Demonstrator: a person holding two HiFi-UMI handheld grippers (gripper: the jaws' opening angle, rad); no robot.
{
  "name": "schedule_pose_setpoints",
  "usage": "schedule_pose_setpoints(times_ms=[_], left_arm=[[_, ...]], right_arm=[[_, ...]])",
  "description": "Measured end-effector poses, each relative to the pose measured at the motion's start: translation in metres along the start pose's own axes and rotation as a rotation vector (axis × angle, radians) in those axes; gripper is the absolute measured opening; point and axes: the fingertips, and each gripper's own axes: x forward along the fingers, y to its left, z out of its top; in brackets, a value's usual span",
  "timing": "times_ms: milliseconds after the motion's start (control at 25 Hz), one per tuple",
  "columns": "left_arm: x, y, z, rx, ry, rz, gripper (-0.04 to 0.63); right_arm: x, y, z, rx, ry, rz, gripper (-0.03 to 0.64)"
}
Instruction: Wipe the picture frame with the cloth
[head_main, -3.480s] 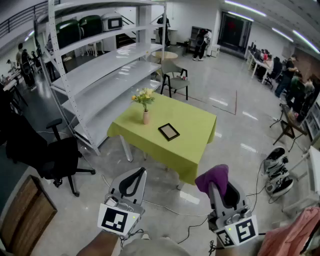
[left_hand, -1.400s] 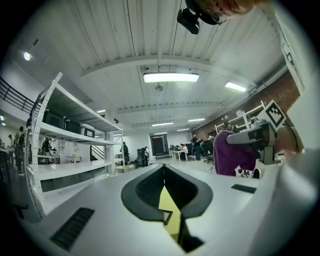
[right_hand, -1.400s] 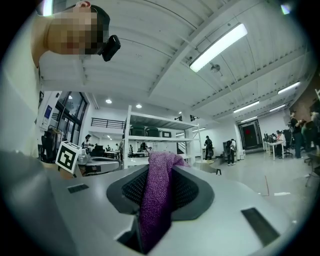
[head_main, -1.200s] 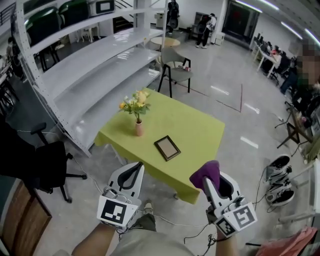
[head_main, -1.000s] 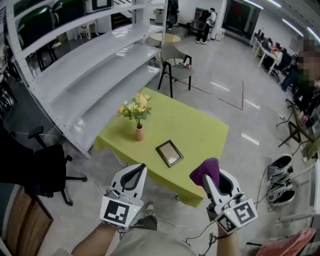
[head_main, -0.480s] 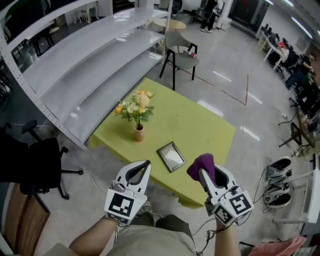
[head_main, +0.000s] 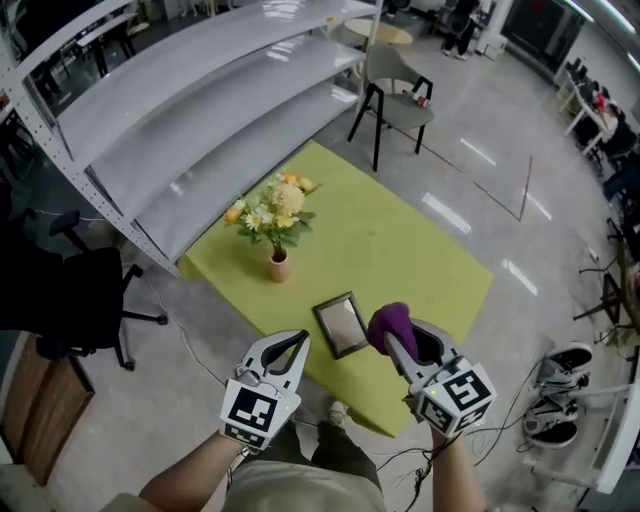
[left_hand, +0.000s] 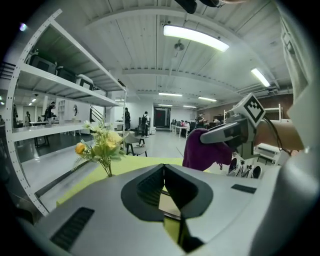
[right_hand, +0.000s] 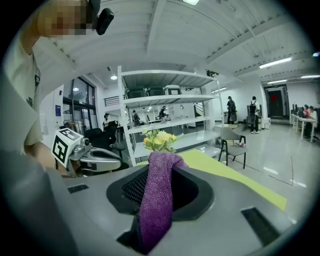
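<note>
Left gripper (head_main: 298, 342): hung above the floor just off the near edge of the table (head_main: 420, 240); jaws met at the tips, with nothing between them.
Right gripper (head_main: 392, 345): hovered over the table's near edge; clamped on the cloth, fingertips buried under it in the head view.
Cloth (head_main: 386, 320): purple, bunched over the right jaws and pinched down between them; lower end lost in the gripper's throat; hung above the table, contact with the frame impossible to judge.
Picture frame (head_main: 342, 324): lay flat close to the table's near edge; right side hidden behind the cloth; in the left gripper view showed only as a sliver through the jaws' opening.
Vase (head_main: 279, 266): stood upright toward the table's left side, well apart from the frame; held yellow and white flowers (head_main: 270, 208).
Shelving (head_main: 200, 100): ran beyond the table's left edge; cut off at the top and left.
Office chair (head_main: 70, 300): dark, left of the table, partly out of view.
</note>
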Motion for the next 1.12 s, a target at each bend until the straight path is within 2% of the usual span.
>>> schedule_pose_setpoints(times_ms=[200,320,400,640,880,1120], left_arm=[[0.04,0.002,-0.024,-0.02,0.048,0.028,0.008],[0.059,-0.001,-0.042,-0.07,0.087,0.026,0.008],[0.071,-0.003,-0.056,-0.106,0.111,0.022,0.008],[0.103,-0.004,-0.104,-0.127,0.186,0.014,0.009],[0.128,-0.005,-0.158,-0.134,0.271,-0.024,0.008],[0.143,-0.005,-0.192,-0.151,0.328,-0.068,0.008]], right_arm=[[0.041,-0.024,-0.016,-0.055,0.085,0.098,0.107],[0.067,-0.032,-0.029,-0.085,0.139,0.162,0.107],[0.085,-0.034,-0.043,-0.106,0.181,0.207,0.108],[0.138,-0.027,-0.082,-0.184,0.292,0.301,0.109],[0.174,-0.011,-0.118,-0.183,0.368,0.406,0.109],[0.199,-0.005,-0.148,-0.18,0.418,0.452,0.109]])
